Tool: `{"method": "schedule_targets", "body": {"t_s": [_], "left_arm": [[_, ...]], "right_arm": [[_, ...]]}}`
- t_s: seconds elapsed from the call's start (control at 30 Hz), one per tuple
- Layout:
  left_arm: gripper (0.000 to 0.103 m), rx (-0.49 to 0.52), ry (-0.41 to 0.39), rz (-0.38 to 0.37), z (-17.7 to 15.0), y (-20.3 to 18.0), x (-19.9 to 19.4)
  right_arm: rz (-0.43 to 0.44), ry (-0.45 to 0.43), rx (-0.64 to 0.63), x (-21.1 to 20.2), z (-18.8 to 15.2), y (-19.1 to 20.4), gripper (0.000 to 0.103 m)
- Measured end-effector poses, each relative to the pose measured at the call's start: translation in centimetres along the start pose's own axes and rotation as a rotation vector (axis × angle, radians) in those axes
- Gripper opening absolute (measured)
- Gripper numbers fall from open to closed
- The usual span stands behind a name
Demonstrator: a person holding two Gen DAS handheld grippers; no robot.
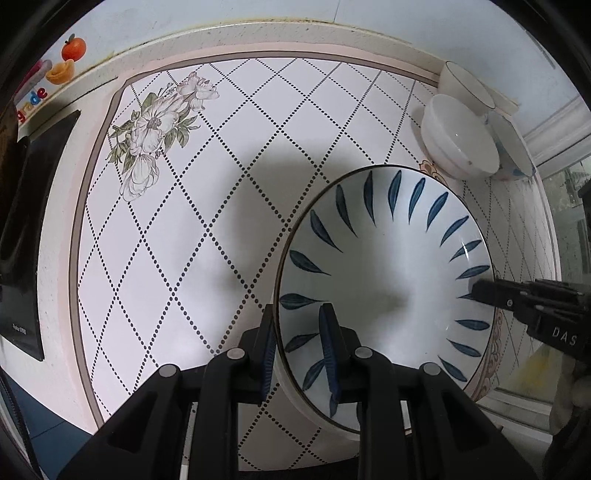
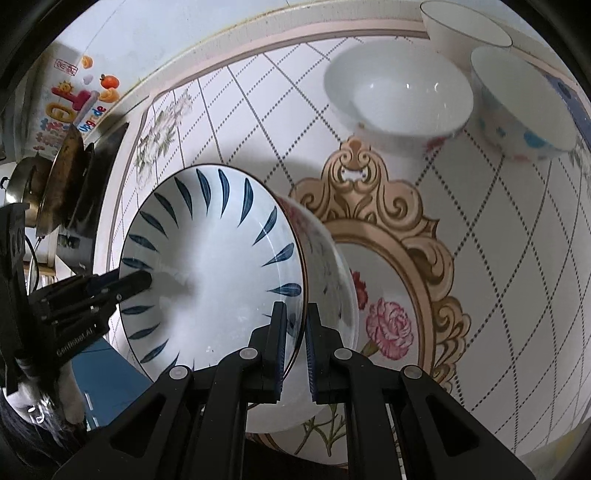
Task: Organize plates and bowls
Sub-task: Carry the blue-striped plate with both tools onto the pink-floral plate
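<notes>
A large white bowl with blue leaf marks (image 1: pixel 391 266) is held above the patterned table between both grippers. My left gripper (image 1: pixel 299 325) is shut on its near rim, one finger inside and one outside. My right gripper (image 2: pixel 295 321) is shut on the opposite rim of the same bowl (image 2: pixel 214 266). The right gripper also shows in the left wrist view (image 1: pixel 484 290), and the left gripper shows in the right wrist view (image 2: pixel 140 282). The bowl is tilted in both views.
Three smaller bowls stand together at the table's far right corner: a plain white one (image 2: pixel 399 92), one with blue dots (image 2: pixel 524 107) and a thin-rimmed one (image 2: pixel 461 26). A black stove with a pan (image 2: pixel 70 184) sits at the left. The wall runs behind the table (image 1: pixel 229 162).
</notes>
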State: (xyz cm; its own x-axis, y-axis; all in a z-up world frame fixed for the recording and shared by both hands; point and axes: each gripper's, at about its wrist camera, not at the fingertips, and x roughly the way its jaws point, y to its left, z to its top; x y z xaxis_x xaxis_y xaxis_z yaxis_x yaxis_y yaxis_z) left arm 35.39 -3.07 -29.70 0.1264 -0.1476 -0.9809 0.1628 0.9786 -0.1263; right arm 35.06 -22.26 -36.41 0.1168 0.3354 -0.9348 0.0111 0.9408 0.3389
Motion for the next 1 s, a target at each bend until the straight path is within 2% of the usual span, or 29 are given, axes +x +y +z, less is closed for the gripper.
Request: {"method": "schedule_targets", "body": {"t_s": [0.67,0.87,1.0], "left_arm": [[0.020,-0.003,-0.026,0.072,-0.8,-0.9,0.5],[0.020,0.023,-0.060,0.144,-1.1,-2.0,0.6],[0.020,0.009,-0.062,0.164,-1.3,-2.1,0.7]], "right_arm": [[-0.009,0.032,-0.002,1.6,-0.7,-0.6,0.011],[0.008,0.039,-0.002,1.7,-0.8,-1.2,0.011],[0.014,0.049,-0.006,1.7,-0.6,-1.3,0.011]]}}
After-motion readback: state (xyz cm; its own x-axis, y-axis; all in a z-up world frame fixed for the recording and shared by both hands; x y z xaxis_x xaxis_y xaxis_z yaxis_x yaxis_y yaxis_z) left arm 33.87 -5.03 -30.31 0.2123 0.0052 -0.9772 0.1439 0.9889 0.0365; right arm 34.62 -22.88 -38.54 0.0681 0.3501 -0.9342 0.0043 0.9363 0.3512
